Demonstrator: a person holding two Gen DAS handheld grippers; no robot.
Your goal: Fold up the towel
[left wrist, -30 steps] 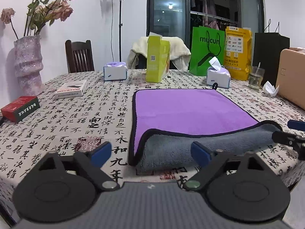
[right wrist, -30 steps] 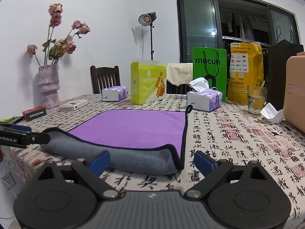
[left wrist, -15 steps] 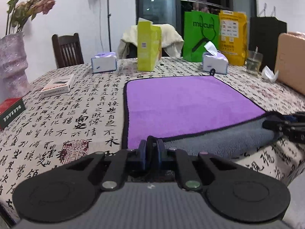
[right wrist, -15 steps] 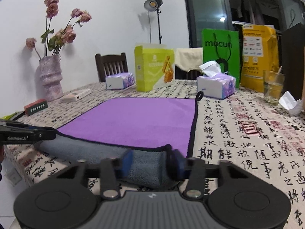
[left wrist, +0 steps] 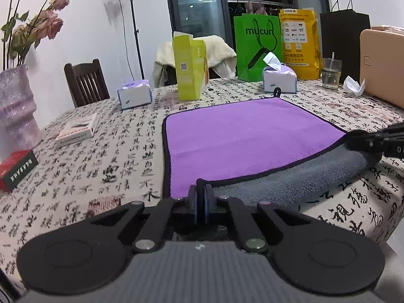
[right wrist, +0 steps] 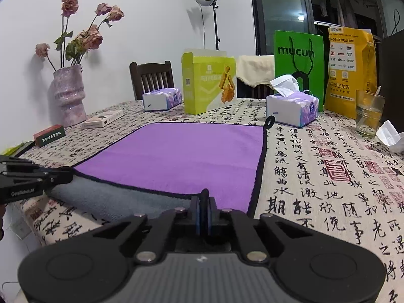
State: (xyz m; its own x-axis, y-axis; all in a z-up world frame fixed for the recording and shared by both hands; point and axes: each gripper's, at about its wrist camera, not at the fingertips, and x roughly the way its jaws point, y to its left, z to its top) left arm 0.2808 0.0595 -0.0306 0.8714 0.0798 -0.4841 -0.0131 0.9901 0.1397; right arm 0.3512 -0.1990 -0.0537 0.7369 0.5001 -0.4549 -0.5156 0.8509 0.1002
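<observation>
Your left tongs [left wrist: 201, 202] are clamped tight on the near left corner of the towel [left wrist: 242, 136], blue pads pressed together with the black hem poking up between them at about 6 o'clock in the left wrist view. Same deal on the other side: your right tongs [right wrist: 203, 210] are pinched closed on the near right corner, a little nub of hem sticking up between the pads.

The towel lies spread on the tabletop [left wrist: 106, 161], purple side up, with the near edge rolled back so a grey strip shows along the front. That grey band runs between your two grips. In the left view the right tongs come in from 3 o'clock, sitting at the far end of the grey band; in the right view the left tongs show at 9 o'clock doing the same. The towel's hanging loop [right wrist: 270, 121] sits at the far right corner, just beside a tissue box [right wrist: 293, 106].

Past the towel at 12 o'clock there's a yellow-green carton [left wrist: 190, 67], with a green bag [left wrist: 257, 45] toward 1 o'clock. A vase [left wrist: 15, 106] with dried roses is off at 9 o'clock, with a red box [left wrist: 17, 170] near it.
</observation>
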